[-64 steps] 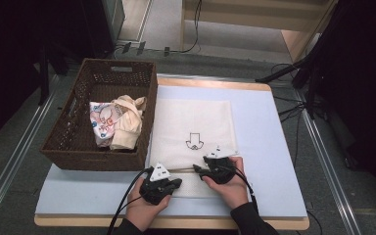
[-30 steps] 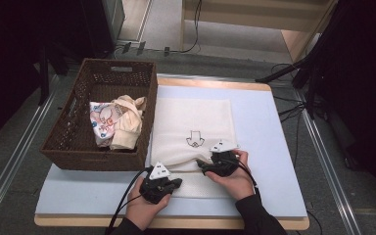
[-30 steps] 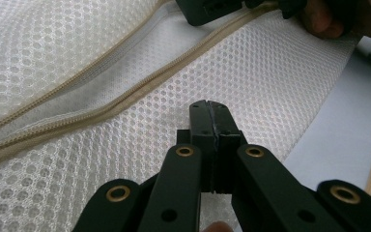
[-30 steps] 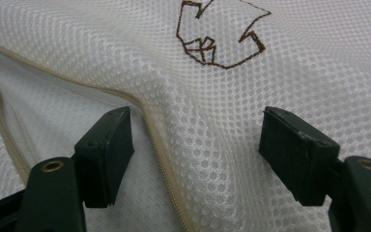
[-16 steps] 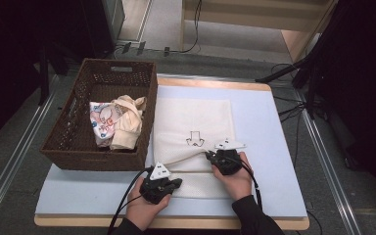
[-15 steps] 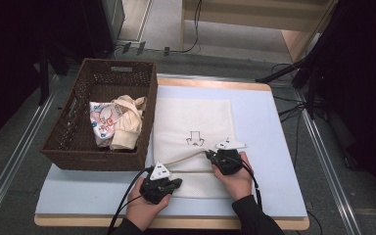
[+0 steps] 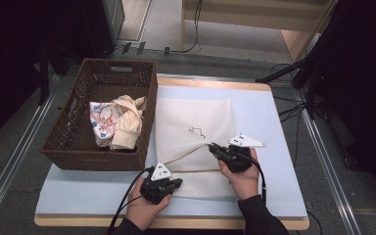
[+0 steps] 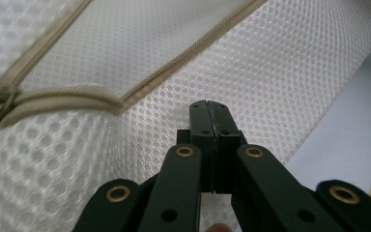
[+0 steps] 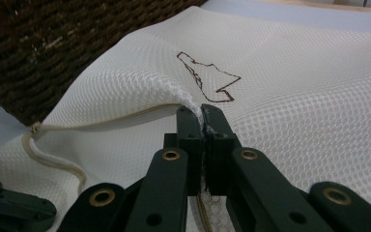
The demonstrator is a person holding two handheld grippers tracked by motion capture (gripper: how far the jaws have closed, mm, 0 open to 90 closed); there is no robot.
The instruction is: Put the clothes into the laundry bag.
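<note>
Mesh laundry bag (image 7: 193, 132) lies flat mid-table, right of the wicker basket (image 7: 78, 122). Your right gripper (image 9: 196, 112) pinches its upper layer; left gripper (image 8: 211, 107) clamps the near edge. Light, floppy (snags easily): hold beside the zipper (image 8: 174, 65).

To our left the tall dark woven wicker basket (image 7: 81, 142) walls off the white mesh laundry bag (image 7: 196, 122), seemingly touching its edge, while the pale blue table mat (image 7: 269, 137) lies bare to the right.
</note>
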